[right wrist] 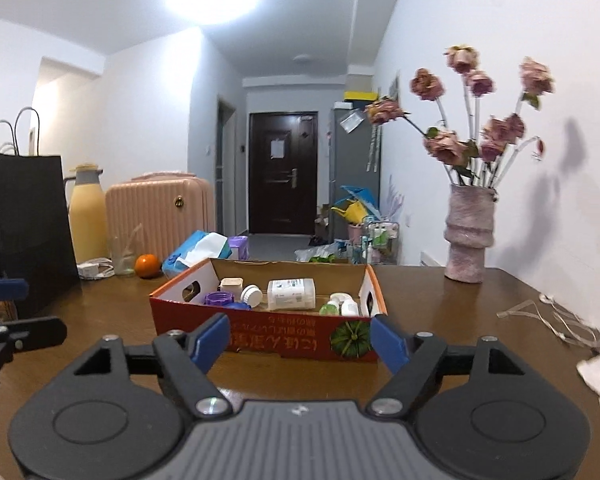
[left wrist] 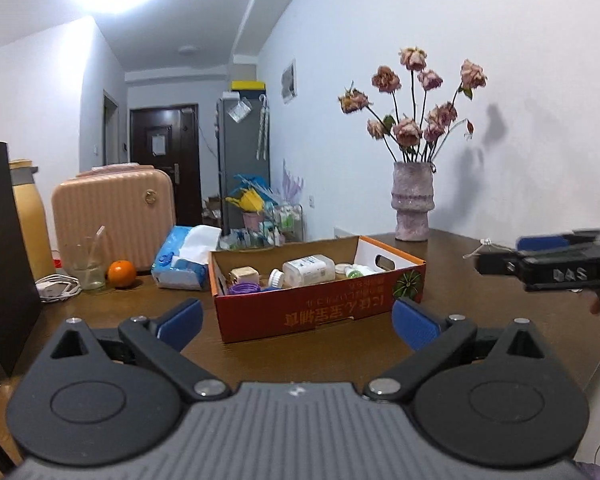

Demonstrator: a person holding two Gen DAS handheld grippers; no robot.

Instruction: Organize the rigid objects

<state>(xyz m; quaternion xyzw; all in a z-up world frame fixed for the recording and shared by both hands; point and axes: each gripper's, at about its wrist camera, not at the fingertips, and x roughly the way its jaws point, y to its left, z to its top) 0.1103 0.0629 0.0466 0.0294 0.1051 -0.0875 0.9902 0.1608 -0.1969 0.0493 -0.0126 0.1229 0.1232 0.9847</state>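
Observation:
An orange cardboard box (left wrist: pixel 320 316) (right wrist: pixel 268 340) stands on the brown table (left wrist: pixel 480 304) (right wrist: pixel 440 312). Inside lie a white bottle (left wrist: pixel 309 269) (right wrist: pixel 291 293), a purple lid (left wrist: pixel 244 289) (right wrist: pixel 218 299), a beige cube (left wrist: pixel 244 275) (right wrist: pixel 231 283), a white cap (right wrist: pixel 252 294) and a small green-and-white bottle (left wrist: pixel 356 270) (right wrist: pixel 340 305). My left gripper (left wrist: pixel 298 324) is open and empty, just in front of the box. My right gripper (right wrist: pixel 300 340) is open and empty, also in front of the box; it shows side-on at the right edge of the left wrist view (left wrist: pixel 496 262).
A pink vase of dried roses (left wrist: pixel 413 206) (right wrist: pixel 468 232) stands at the back right. A tissue pack (left wrist: pixel 188 258) (right wrist: pixel 198 250), an orange (left wrist: pixel 121 273) (right wrist: pixel 147 265), a glass (left wrist: pixel 87 270), a pink case (left wrist: pixel 114 220) (right wrist: pixel 160 216), a yellow flask (right wrist: pixel 86 220) and a black bag (right wrist: pixel 24 220) stand on the left. String (right wrist: pixel 556 320) lies on the right.

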